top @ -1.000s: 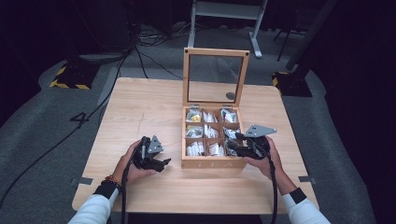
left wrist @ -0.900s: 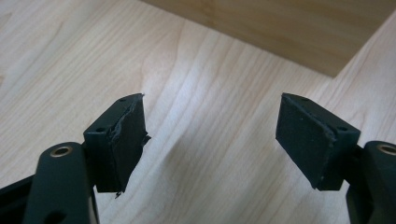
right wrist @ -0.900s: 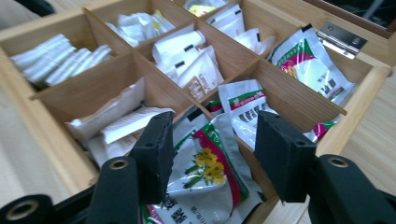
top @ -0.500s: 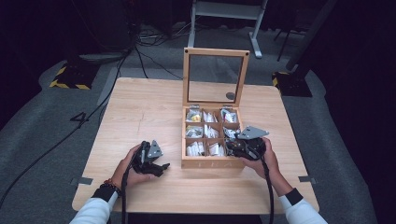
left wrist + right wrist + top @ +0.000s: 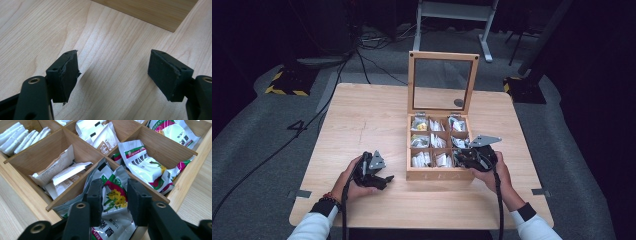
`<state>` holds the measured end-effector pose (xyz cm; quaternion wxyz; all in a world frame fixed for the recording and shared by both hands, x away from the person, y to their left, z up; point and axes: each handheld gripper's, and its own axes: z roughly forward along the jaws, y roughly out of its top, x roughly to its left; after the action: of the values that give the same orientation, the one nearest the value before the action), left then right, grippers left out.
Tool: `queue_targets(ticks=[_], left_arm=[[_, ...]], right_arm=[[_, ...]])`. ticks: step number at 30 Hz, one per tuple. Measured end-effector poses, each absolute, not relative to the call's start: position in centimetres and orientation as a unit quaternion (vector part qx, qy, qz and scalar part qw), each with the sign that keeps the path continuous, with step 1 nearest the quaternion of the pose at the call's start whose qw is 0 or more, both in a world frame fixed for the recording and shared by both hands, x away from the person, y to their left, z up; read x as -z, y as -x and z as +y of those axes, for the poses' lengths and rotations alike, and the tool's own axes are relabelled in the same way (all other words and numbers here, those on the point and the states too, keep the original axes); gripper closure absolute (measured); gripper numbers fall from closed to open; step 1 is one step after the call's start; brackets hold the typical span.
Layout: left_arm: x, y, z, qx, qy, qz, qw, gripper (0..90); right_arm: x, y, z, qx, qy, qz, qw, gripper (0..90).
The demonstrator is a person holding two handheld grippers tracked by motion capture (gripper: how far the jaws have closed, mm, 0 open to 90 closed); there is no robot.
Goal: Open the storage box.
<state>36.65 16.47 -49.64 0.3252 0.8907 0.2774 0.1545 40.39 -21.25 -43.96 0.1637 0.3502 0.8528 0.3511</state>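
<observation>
Right gripper (image 5: 113,202), jaws just closing astride the flowered sachet (image 5: 113,195) in the wooden box's (image 5: 439,175) near right compartment but not yet pinching: grip squarely, lift straight up; left gripper (image 5: 113,72) rests open

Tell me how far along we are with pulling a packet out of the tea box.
Done: the box lid stands open. In hand: the right gripper has just been closing around the flower-printed packet in the near right compartment, still in the box. Left: lifting it out. The left gripper is open over the table.
</observation>
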Motion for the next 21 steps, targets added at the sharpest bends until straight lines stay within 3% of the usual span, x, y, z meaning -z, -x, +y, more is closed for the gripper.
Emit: queue_targets(ticks=[21], left_arm=[[49.7,-36.7,16.5,-0.150,-0.890,0.276,0.330,24.8]], right_arm=[[42.9,-39.8,-22.3,-0.372,-0.350,0.842,0.173,77.4]])
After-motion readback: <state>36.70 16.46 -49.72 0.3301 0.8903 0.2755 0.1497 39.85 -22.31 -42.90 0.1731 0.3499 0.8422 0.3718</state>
